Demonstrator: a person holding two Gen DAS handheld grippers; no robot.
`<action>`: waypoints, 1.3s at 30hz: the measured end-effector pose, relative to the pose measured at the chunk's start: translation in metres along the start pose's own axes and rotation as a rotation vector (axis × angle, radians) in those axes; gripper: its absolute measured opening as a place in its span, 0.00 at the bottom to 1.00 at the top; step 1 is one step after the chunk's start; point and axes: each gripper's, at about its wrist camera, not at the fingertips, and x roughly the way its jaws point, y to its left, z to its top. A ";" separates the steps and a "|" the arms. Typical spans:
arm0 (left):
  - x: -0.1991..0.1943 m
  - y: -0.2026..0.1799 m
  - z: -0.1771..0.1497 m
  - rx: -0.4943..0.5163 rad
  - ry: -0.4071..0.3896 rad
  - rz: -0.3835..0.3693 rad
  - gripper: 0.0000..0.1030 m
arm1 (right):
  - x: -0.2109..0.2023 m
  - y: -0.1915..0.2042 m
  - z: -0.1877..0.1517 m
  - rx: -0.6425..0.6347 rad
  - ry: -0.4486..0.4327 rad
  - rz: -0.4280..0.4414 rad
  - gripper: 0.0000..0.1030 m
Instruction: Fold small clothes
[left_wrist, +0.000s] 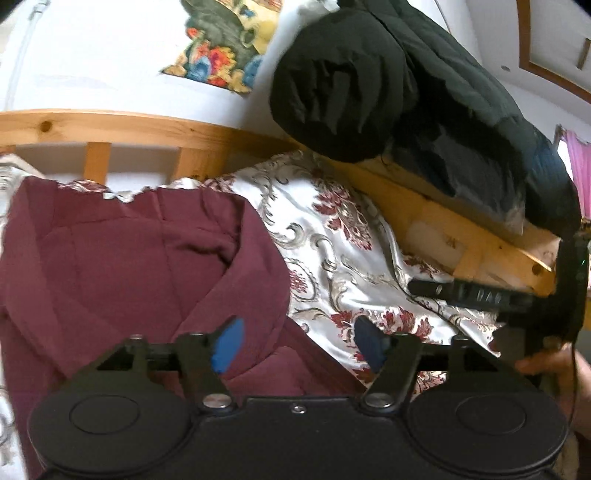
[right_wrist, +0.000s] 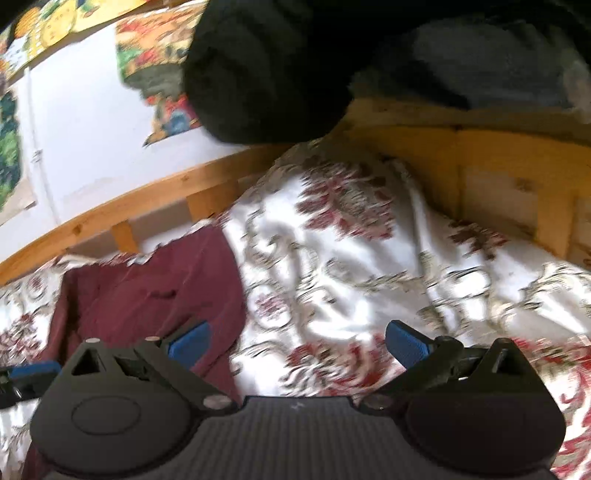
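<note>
Maroon garment (left_wrist: 140, 266) lies partly folded on the floral bedspread (left_wrist: 343, 236) of a wooden-framed bed (left_wrist: 110, 127). Left gripper (left_wrist: 299, 345) hangs spread above its right edge, holding nothing; right gripper (right_wrist: 297, 345) gapes wide over the bedspread beside it, likewise empty.

Left tongs (left_wrist: 298, 345): matte black housing, two round raised discs at its corners, silver pivot screws on angled black link arms, one small screw at centre of the front edge. Fingertips (left_wrist: 228, 345) carry blue pads, smooth-looking.

Right tongs (right_wrist: 297, 347): same black build; body between the discs is finely ribbed. Blue pads (right_wrist: 405, 347) show a textured surface. Silver screws at link pivots.

Hand (left_wrist: 550, 365) at frame edge beside a thin dark cable; no sleeve visible.
</note>
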 end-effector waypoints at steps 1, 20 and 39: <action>-0.007 0.002 0.001 -0.003 -0.003 0.019 0.76 | 0.003 0.005 -0.003 -0.016 0.015 0.030 1.00; -0.054 0.097 -0.006 -0.174 0.070 0.560 0.99 | 0.068 0.091 -0.054 -0.218 0.159 0.303 0.93; -0.058 0.124 -0.009 -0.316 0.016 0.555 0.99 | 0.060 0.068 -0.040 0.016 0.174 0.213 0.02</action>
